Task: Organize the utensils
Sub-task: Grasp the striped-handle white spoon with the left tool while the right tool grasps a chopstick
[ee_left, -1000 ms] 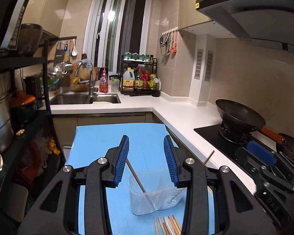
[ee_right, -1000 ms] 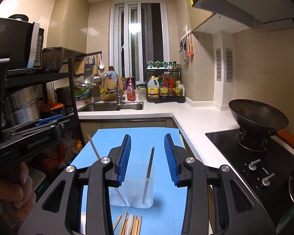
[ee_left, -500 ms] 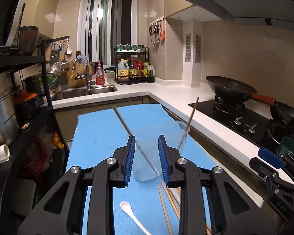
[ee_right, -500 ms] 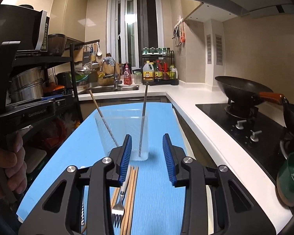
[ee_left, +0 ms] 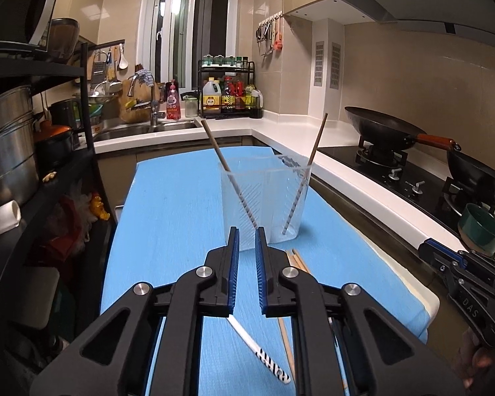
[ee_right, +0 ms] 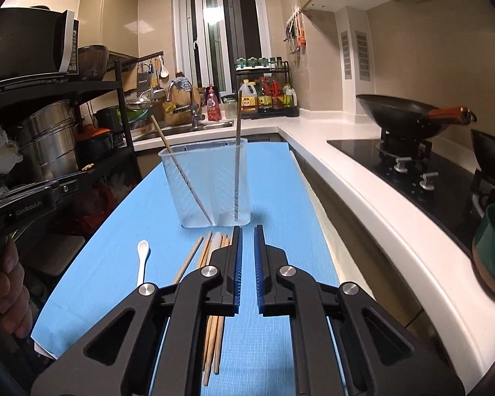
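Note:
A clear plastic cup [ee_left: 264, 198] stands on the blue mat [ee_left: 168, 217] with two chopsticks [ee_left: 315, 143] leaning in it; it also shows in the right wrist view [ee_right: 209, 184]. Several wooden chopsticks [ee_right: 211, 254] and a white spoon [ee_right: 142, 257] lie on the mat in front of the cup. The spoon's handle [ee_left: 257, 351] shows under my left gripper [ee_left: 246, 234]. My left gripper is nearly shut and empty, just short of the cup. My right gripper [ee_right: 246, 232] is nearly shut and empty, above the loose chopsticks.
A white counter [ee_right: 363, 178] runs along the right with a stove and wok [ee_right: 399, 115]. A green bowl [ee_right: 493, 247] sits at the counter's near right. A black rack with steel pots [ee_right: 49, 138] stands on the left. Sink and bottles are at the back.
Both grippers have drawn back from the cup and lowered toward the mat. Both pairs of jaws have closed from wide open to a narrow gap. The cup holds two chopsticks throughout.

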